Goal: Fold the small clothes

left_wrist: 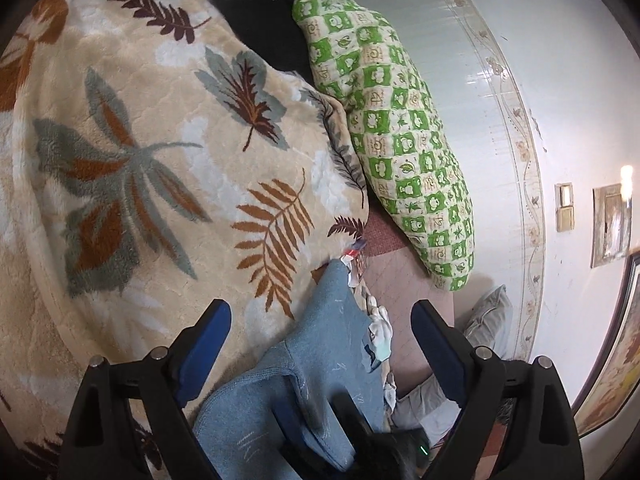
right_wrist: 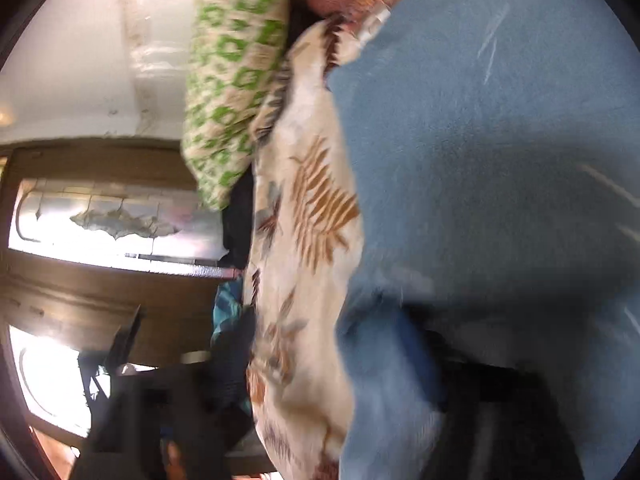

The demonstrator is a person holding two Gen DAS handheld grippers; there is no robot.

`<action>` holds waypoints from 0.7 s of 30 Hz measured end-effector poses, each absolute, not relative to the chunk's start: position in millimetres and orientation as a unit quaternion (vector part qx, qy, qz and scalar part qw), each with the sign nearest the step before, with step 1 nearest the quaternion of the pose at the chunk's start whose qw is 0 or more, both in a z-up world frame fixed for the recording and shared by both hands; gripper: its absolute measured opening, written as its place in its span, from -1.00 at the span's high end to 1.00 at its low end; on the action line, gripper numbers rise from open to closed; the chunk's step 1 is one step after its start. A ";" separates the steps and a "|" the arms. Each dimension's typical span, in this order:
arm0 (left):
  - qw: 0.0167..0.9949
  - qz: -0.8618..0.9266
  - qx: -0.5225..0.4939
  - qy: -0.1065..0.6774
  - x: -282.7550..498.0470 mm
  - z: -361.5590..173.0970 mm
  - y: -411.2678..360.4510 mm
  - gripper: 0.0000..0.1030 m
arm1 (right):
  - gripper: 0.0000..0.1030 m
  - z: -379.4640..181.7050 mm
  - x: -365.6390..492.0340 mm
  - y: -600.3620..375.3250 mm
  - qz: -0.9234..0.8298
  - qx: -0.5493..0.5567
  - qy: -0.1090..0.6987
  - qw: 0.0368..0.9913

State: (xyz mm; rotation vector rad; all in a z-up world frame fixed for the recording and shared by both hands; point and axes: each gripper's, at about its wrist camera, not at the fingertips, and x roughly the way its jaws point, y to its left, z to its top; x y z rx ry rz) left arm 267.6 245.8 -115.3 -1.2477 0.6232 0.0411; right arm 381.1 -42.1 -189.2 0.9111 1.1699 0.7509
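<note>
Blue garment lifted over a leaf-print blanket

In the left wrist view, the left gripper [left_wrist: 320,328] has its blue-padded fingers [left_wrist: 208,340] spread wide apart, and the blue knit garment [left_wrist: 320,360] runs between them without touching either pad, above the cream leaf-print blanket [left_wrist: 140,140]. A green checked pillow [left_wrist: 392,128] leans against the white tiled wall [left_wrist: 540,80] beside the blanket. The right wrist view is blurred: the garment [right_wrist: 480,160] fills it and drapes over the right gripper [right_wrist: 420,360], so I cannot tell whether those fingers are clamped or apart.
</note>
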 end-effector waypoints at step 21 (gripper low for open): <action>0.853 -0.063 -0.382 0.351 298.0 -110.0 140.9 -0.78 | -0.58 -183.2 398.3 -362.5 0.146 0.483 0.383 0.773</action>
